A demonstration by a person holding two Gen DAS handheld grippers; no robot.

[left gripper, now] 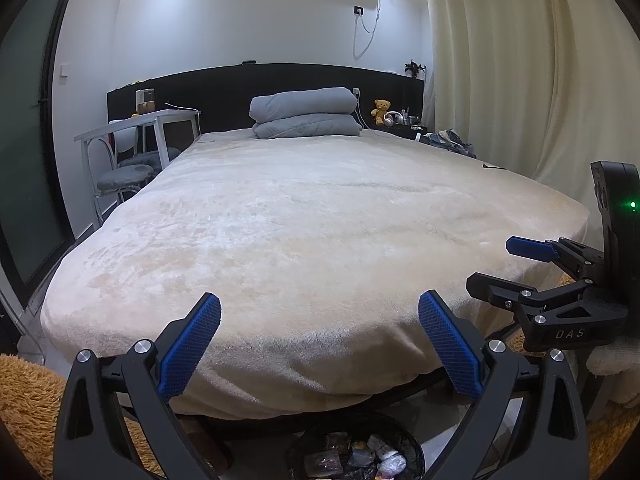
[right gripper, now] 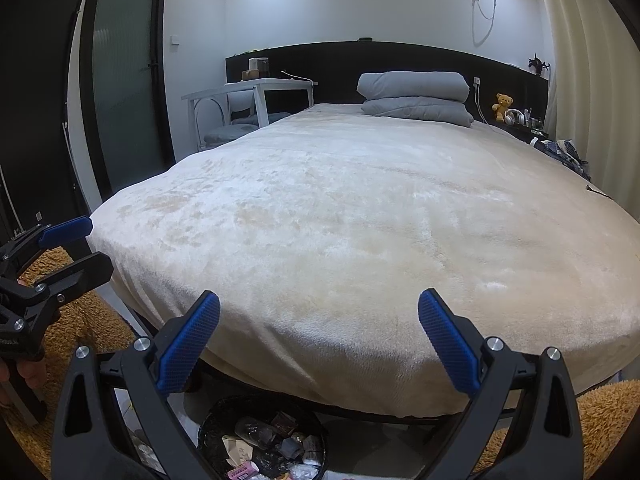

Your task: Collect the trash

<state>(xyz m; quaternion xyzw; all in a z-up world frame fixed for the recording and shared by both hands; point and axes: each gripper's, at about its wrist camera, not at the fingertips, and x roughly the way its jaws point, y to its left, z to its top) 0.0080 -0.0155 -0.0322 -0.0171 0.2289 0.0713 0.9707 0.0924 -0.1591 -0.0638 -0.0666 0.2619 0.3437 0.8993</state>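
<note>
Left hand-held gripper and right hand-held gripper: both spread wide, nothing held, side by side above foot edge of bed. Bin on floor below that edge, packed with trash: wrappers, crumpled paper. Folded quilt at head edge. Orange rug beside bed.

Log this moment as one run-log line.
left gripper: open, empty | right gripper: open, empty | trash bin: holds wrappers, foot of bed
</note>
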